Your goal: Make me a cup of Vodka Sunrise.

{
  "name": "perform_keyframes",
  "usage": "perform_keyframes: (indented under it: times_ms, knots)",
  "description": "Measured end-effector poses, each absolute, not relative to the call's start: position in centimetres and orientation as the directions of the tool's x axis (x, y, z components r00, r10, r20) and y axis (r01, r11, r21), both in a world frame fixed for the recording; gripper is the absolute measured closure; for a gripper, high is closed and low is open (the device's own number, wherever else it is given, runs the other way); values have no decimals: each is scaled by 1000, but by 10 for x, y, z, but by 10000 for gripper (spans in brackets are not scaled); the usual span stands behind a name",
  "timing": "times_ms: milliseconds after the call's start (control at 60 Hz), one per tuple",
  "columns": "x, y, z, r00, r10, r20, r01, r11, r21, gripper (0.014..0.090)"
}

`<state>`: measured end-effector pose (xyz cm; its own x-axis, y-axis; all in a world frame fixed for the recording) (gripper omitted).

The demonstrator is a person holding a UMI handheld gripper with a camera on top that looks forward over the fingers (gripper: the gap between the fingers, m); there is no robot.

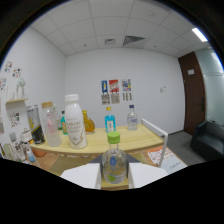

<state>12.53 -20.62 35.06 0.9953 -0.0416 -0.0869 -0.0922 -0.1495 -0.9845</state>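
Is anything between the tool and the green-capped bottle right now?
Nothing visible is. The green-capped bottle already stands upright between the tool's two white fingers; whether they press on it can't be told. The wooden table, with the white bottle and others on it, lies beyond.

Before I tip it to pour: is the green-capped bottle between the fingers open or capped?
Capped. The green cap sits on the upright bottle.
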Motion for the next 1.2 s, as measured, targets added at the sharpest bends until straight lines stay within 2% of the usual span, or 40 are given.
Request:
perform_keyframes:
  times_ms: [200,300,417,500,633,800,950,1083,1200]
  knots:
    - [112,-230,230,986,-55,-158,-167,-309,-936,691]
    - [115,-233,184,989,-84,-119,-142,-376,-916,692]
    - [116,-230,164,995,-80,-65,-92,-401,-912,691]
    - [121,-226,162,996,-64,57,26,-413,-911,693]
    - [125,-217,171,943,14,333,310,-404,-860,692]
    - [122,-208,186,718,126,685,682,-325,-655,693]
    - [115,-200,192,416,203,887,899,-236,-368,694]
    - [103,-195,196,112,230,967,988,-127,-85,693]
    - [94,-191,192,-126,243,962,989,-44,140,692]
